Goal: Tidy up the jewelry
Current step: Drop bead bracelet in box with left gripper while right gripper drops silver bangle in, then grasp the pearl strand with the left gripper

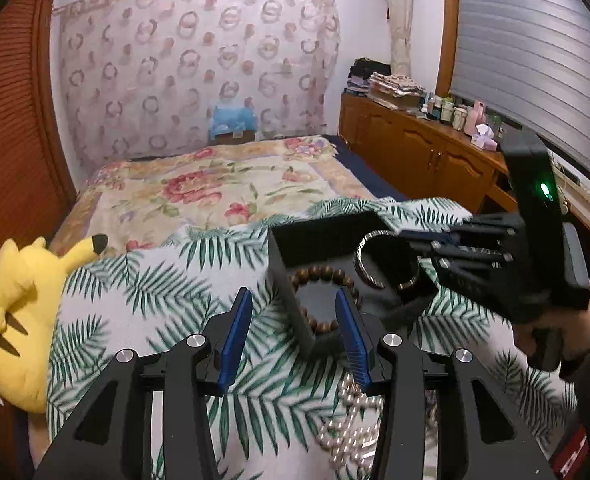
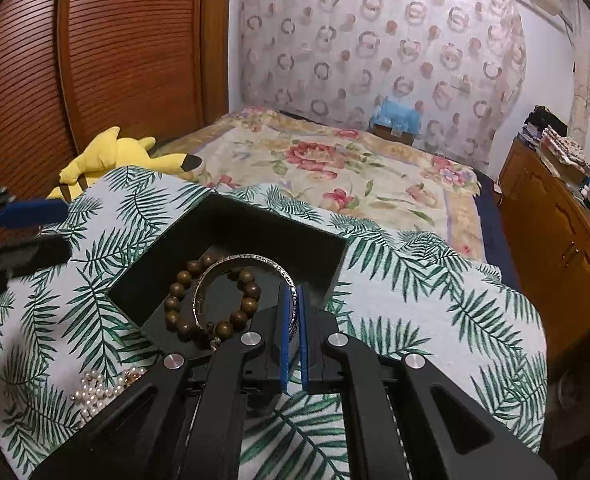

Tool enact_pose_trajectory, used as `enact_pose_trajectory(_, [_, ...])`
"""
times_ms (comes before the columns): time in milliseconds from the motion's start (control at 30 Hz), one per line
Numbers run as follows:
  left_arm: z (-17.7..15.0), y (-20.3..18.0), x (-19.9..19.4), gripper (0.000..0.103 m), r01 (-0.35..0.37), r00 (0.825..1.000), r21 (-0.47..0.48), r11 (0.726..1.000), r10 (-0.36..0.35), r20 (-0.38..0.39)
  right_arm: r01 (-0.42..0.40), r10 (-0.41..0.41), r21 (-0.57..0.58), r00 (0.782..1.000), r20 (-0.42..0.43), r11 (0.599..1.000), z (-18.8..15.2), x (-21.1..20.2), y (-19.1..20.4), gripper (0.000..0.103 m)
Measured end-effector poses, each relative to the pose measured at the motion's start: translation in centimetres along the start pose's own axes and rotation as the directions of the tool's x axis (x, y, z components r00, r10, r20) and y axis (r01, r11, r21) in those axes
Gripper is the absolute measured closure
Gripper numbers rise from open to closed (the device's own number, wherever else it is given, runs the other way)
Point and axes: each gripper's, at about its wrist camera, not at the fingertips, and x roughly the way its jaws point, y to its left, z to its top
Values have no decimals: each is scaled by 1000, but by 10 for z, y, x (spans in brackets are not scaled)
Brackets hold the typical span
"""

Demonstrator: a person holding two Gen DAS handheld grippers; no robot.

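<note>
Your wooden bead bracelet (image 2: pixel 211 300) already lies in the black box (image 2: pixel 255 220); the pearl necklace (image 2: pixel 103 390) waits on the leaf-print cloth (image 2: pixel 435 280) beside it. Your right tongs (image 2: pixel 293 300) pinch the silver bangle (image 2: pixel 239 276) over the box, angled downward. Your left tongs (image 1: pixel 293 320) hover spread at the box's near wall.

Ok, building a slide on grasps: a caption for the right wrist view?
Right claw pinches a silver bangle over the black box holding a wooden bead bracelet.
</note>
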Motion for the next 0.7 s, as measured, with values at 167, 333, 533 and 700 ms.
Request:
enact_pose_trajectory(167, [-19,2,-4,61,12,1000,-19,1000,-12,-21,-17,17,-20,1000,-15,1000,-2,9,6,93])
enact_pose_trajectory(333, [-34,0,-11,56,16,1000,-25,1000,-16,-22,-33,33,-3,999,9,999,-8,-2,5,93])
enact_pose_trajectory(533, [-53,-6,-23,54,20,1000,-26,999,-21,-20,-64,64,-6,996,63,998,-32,-44,7,91])
enact_pose_trajectory(700, [-64,-9,-32,46,20,1000,-39,999,-20,-13,-95,95,2,994,53,995,-69,-71,9,86])
